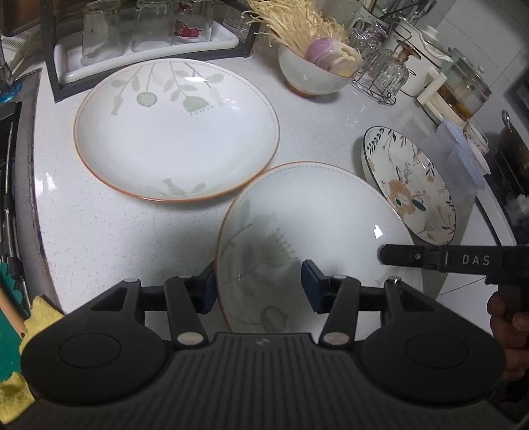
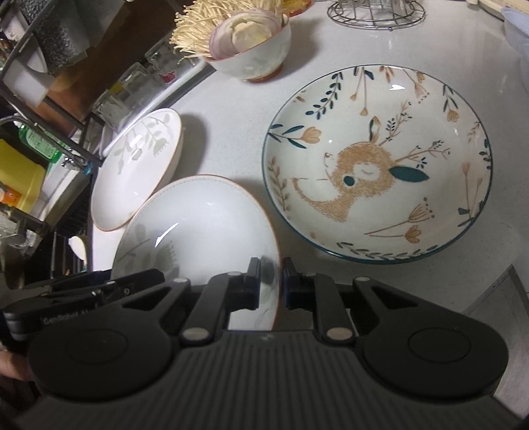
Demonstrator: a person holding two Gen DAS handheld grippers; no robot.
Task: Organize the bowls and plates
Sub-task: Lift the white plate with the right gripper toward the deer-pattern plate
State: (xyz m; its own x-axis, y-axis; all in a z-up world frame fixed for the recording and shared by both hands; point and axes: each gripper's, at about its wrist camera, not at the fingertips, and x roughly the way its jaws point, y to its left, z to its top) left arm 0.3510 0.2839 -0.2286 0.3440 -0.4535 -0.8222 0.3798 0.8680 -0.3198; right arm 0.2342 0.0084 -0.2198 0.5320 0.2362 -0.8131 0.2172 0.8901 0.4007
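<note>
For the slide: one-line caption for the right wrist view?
Right gripper pinches the rim of a leaf-print plate beside a deer-print plate on the white counter.

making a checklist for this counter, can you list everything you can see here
orange-rimmed plates: two, white with green leaves, one flat at left, nearer one tilted.
deer plate: one, cream with teal rim, right of them.
bowl: one, white, behind, holding enoki mushrooms and onion slices.
upturned glasses: several, clear, on white tray at back.
wire rack: one, with cut glasses, back right.
left gripper: black, jaws straddling near plate's rim.
right gripper: black, pinching that plate's other rim.
</note>
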